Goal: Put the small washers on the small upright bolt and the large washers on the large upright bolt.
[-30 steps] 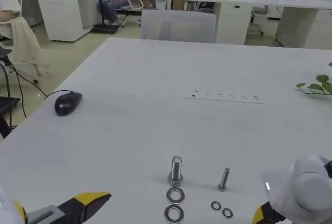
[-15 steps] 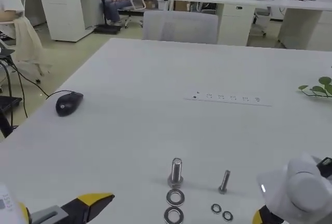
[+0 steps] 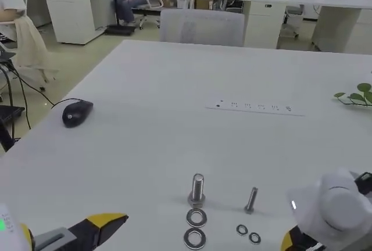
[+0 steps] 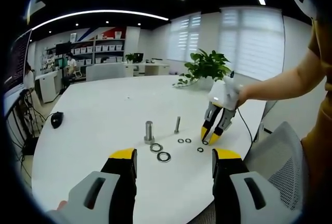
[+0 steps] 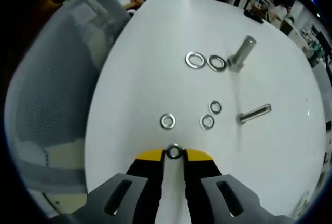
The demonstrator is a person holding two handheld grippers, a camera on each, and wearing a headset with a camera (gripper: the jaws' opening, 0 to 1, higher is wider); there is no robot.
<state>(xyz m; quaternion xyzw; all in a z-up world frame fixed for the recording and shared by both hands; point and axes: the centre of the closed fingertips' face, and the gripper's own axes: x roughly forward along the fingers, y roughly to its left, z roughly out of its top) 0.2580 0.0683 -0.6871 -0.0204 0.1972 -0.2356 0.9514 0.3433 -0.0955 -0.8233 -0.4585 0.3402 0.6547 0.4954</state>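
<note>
At the bottom centre of the right gripper view, a small washer [image 5: 174, 152] is pinched between the tips of the right gripper [image 5: 174, 157]. The pick-up seems done. Next, the washer would have to be carried up-frame and rightward to the small bolt [image 5: 254, 114] and its hole lined over the tip. Three loose small washers [image 5: 207, 122] lie between and could be knocked. Two large washers [image 5: 195, 60] rest beside the large bolt [image 5: 241, 53]. The left gripper [image 4: 175, 159] is held spread and empty. A mouse [image 3: 77, 112] sits well apart, mid-left in the head view.
</note>
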